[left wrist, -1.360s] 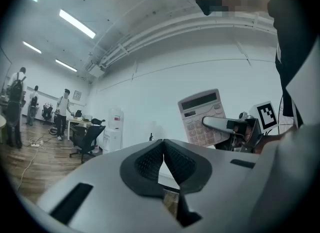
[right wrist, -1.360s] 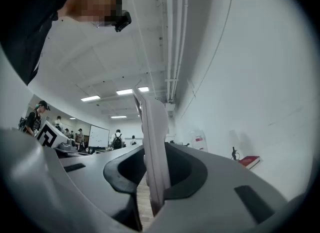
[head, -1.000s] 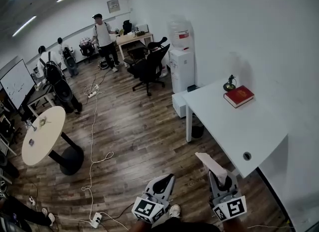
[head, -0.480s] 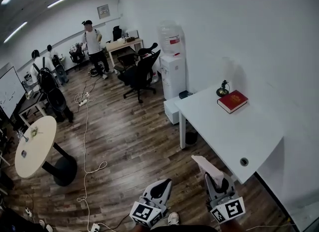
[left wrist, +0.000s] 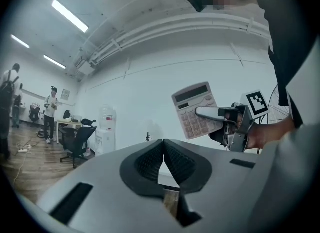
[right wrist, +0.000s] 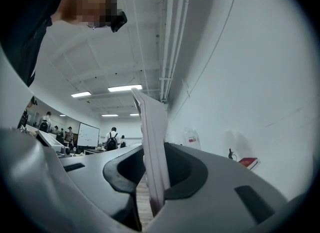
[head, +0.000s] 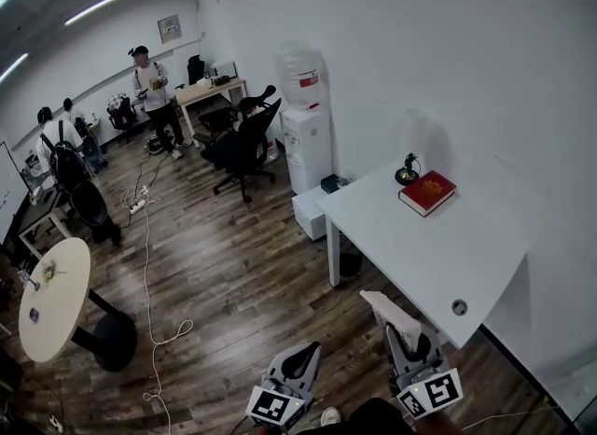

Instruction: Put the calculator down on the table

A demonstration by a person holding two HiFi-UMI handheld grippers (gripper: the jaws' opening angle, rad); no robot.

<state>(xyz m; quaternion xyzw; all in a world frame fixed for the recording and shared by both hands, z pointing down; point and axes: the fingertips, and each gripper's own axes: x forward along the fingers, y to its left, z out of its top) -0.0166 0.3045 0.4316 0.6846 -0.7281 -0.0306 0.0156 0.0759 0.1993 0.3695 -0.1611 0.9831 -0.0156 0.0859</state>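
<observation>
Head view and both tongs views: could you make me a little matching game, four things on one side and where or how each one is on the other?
Things
1. calculator
2. red book
3. water dispenser
4. left tongs

Place or state
A. shut, with nothing between them
B. lying on the white table
C. clamped in the right tongs
D. standing on the wooden floor

Pairs: 1-C, 2-B, 3-D, 4-A

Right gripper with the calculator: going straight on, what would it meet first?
It seems to point along the edge of the white table, not onto it, so likely the water dispenser beyond comes first. Depth is unclear.
</observation>
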